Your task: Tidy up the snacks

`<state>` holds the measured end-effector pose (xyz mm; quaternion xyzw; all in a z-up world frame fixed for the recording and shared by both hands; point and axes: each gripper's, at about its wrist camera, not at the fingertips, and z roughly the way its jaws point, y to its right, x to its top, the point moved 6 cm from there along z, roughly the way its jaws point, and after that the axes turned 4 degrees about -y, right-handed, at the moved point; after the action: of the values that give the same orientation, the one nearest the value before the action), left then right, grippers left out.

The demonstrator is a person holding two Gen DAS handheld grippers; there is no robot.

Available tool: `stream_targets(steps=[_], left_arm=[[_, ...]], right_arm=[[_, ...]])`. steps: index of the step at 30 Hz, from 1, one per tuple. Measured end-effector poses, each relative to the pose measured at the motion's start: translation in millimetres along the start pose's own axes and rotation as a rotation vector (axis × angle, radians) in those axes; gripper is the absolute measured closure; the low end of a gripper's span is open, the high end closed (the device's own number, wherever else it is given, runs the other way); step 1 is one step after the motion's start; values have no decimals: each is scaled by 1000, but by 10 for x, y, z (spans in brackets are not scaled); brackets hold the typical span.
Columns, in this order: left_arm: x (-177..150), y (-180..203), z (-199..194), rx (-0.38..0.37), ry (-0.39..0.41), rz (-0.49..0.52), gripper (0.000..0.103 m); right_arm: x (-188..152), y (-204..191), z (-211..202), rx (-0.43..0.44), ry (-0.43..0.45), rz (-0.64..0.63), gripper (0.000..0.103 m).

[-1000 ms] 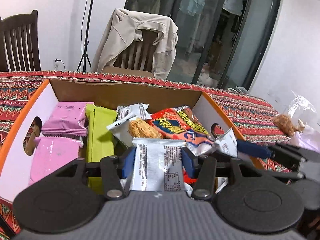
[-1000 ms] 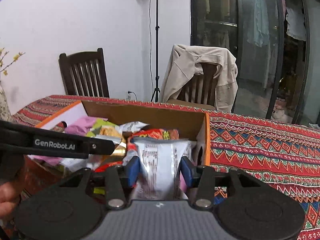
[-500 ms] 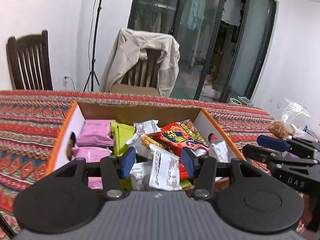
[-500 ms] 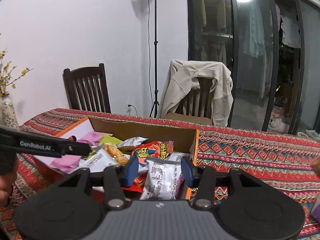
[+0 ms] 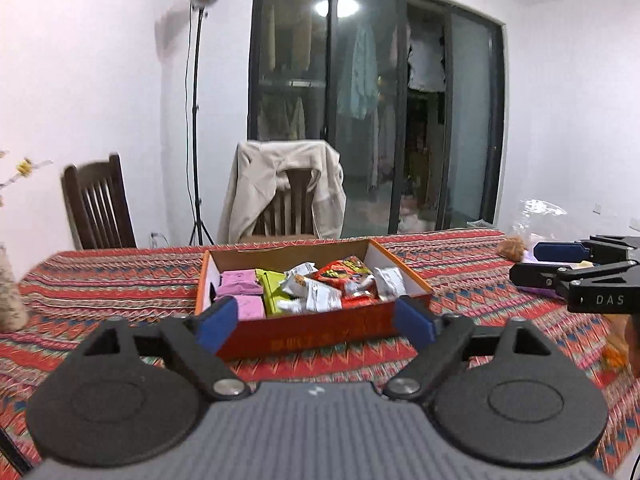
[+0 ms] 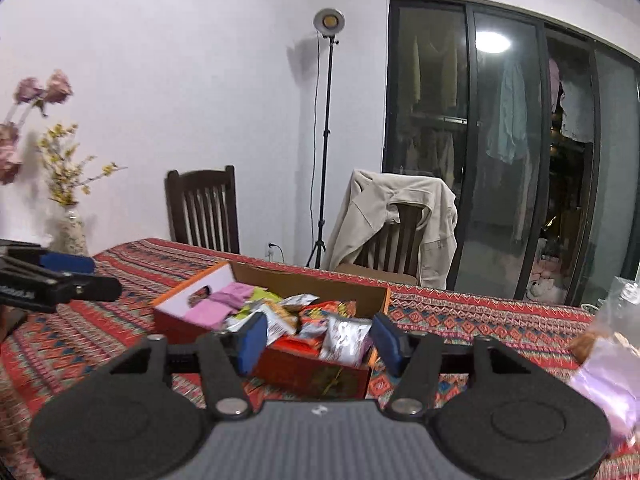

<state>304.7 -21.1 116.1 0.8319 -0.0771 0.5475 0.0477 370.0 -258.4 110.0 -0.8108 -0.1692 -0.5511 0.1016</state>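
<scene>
An orange cardboard box (image 5: 312, 330) sits on the patterned tablecloth, filled with several snack packets: pink (image 5: 239, 283), green (image 5: 271, 288), silver (image 5: 320, 300) and red (image 5: 344, 276). My left gripper (image 5: 314, 326) is open and empty, held back from the box's near wall. My right gripper (image 6: 318, 338) is open and empty, near the box's right corner (image 6: 320, 372); a silver packet (image 6: 346, 338) lies in the box beyond it. The right gripper shows at the right edge of the left wrist view (image 5: 560, 264).
A clear plastic bag with snacks (image 6: 612, 344) lies on the table to the right. A vase of flowers (image 6: 72, 228) stands at the left end. Two wooden chairs (image 5: 100, 204), one with a beige jacket (image 5: 284, 188), and a light stand (image 5: 196, 120) are behind the table.
Both grippers let go of silver packets into the box, opened wide and pulled back and up from it. The box now looks smaller and farther in both views.
</scene>
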Motion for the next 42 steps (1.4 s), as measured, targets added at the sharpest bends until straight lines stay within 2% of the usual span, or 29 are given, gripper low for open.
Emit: stream_targets(steps=[4,8,16,18,21,24,26,29,33,42], left_arm=[[-347,110,-557,42,69,31,3],[-757,208,-1058,73,102,43,2],[-1485,276,-1761,81,98,-15,0],[-1618,257,-1885,90,95,-32,0],[-1790,221,-1994,102,85,-44,0],[-1887,206,-1895,155,76,-14,0],[-1953,170,-1820,185,62,-40,0],[-2049,115,-1800,174,47,-92,0],[-2089,69,-1768,202,37,-91,0],[-2085,114,-1779,185,38,-89,0]], right_arm=[[-305,-207,-511,-3,25,3,30],[-616,-423,-991,-14,56,2,21],[-1316,-856,-1795,-14,76,34,12],[-1492,-930,-1940,-22,75,56,6],[-1733,-1035,-2116,-32,69,92,5],[-1868,-1092,-2077,-32,60,108,1],[-1959,-1143,-1991,-47,61,110,2],[-2058,-1243,-1859,-58,40,102,1],[-2124,-1371,-1766,-46,11,65,2],[-2101,-1392,-1762,-40,15,71,1]])
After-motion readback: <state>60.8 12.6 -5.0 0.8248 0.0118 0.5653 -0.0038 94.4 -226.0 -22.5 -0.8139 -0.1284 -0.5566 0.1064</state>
